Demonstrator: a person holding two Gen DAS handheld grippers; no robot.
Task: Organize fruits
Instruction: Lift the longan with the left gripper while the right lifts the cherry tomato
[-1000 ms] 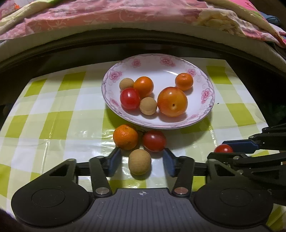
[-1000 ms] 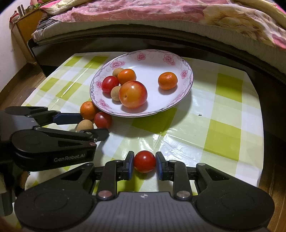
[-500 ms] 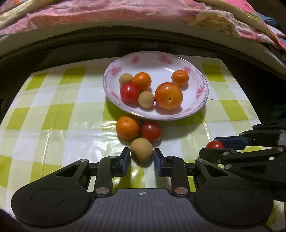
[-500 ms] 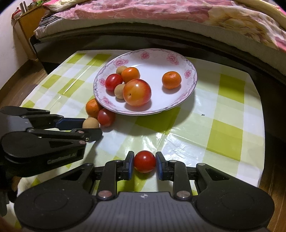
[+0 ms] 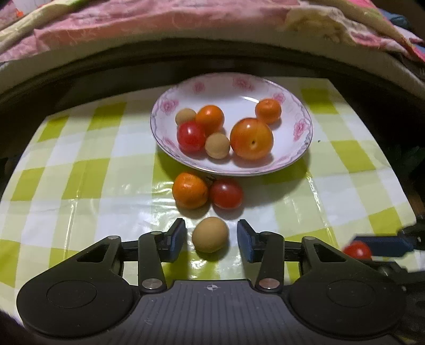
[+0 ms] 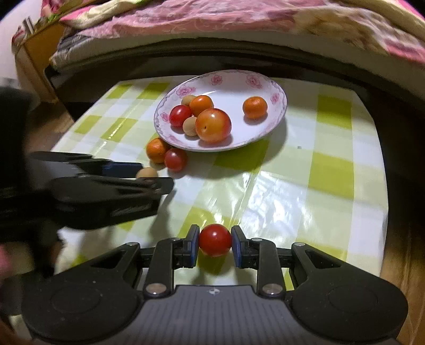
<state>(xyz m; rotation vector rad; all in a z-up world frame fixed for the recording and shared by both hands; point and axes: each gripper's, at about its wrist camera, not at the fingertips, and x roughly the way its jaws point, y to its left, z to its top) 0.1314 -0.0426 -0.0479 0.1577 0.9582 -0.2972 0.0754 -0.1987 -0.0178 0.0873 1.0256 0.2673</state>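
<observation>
Fruit on the plate: we counted six on the flowered plate [image 5: 297, 127] — two small oranges, one cherry tomato, two tan longans and one large orange-red plum [image 5: 251, 138].
Fruit off the plate: four — an orange [image 5: 189, 190] and a tomato [image 5: 226, 193] touching each other just in front of the plate, a loose longan [image 5: 210, 234], and a second tomato [image 6: 215, 239].
Left gripper [image 5: 211, 237]: we saw its fingers spread, with the loose longan lying on the cloth between them and a gap on each side.
Right gripper [image 6: 214, 246]: pressed in on the second tomato, both pads against it, near the table's front edge.
Surface: a glossy tablecloth [image 5: 79, 169] in green-and-white checks.
Room: a bed with a pink flowered quilt [image 6: 212, 16] ran behind the table.
Only in the right view: a wooden cabinet [image 6: 37, 50] at far left, and the left gripper from the side.
Only in the left view: the gap around the longan — in the right view the gripper half hid it.
</observation>
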